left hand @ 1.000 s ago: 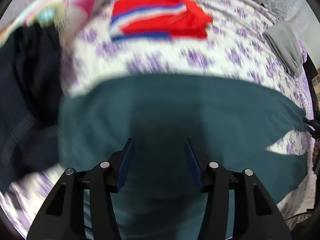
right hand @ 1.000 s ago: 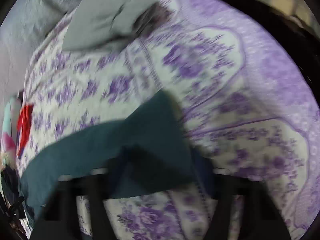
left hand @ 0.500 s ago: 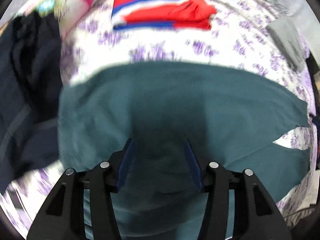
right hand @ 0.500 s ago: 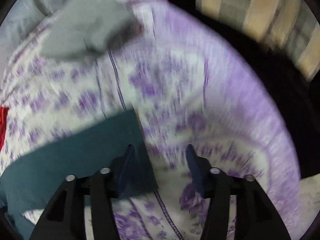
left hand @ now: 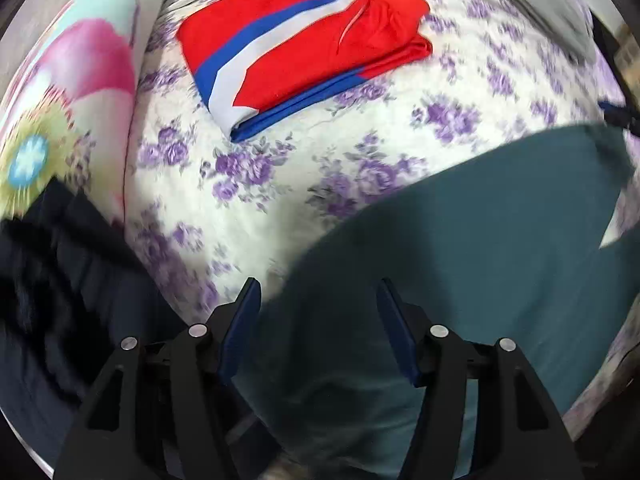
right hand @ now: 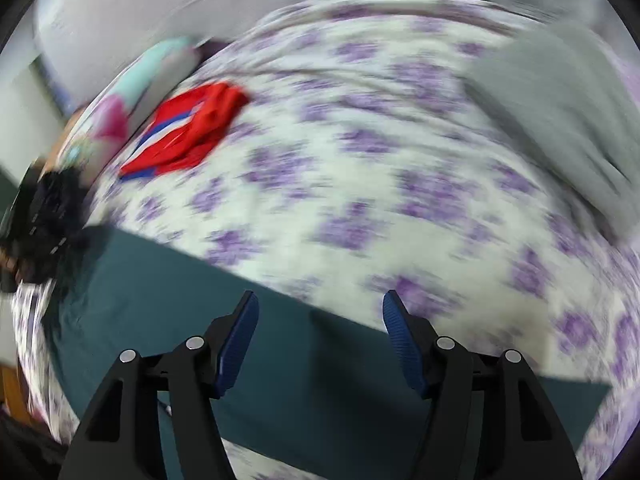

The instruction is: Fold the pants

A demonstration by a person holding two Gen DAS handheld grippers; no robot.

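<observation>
The dark teal pants [left hand: 460,264] lie spread flat on the purple-flowered bedspread [left hand: 280,168]. In the left wrist view my left gripper [left hand: 318,296] is open and empty above the pants' upper left edge. In the right wrist view the pants [right hand: 304,360] run as a long band across the lower frame. My right gripper [right hand: 320,308] is open and empty, with its fingertips over the pants' far edge. The right wrist view is blurred.
Folded red shorts with blue and white stripes [left hand: 304,40] lie farther back on the bed. A floral pillow [left hand: 68,92] and a dark garment [left hand: 60,280] are at the left. A folded grey garment [right hand: 560,120] lies at the right.
Both grippers have swung to new headings. The left one now sits at the pants' left edge. The right one turned from the bed's edge to face across the bed, over the pants.
</observation>
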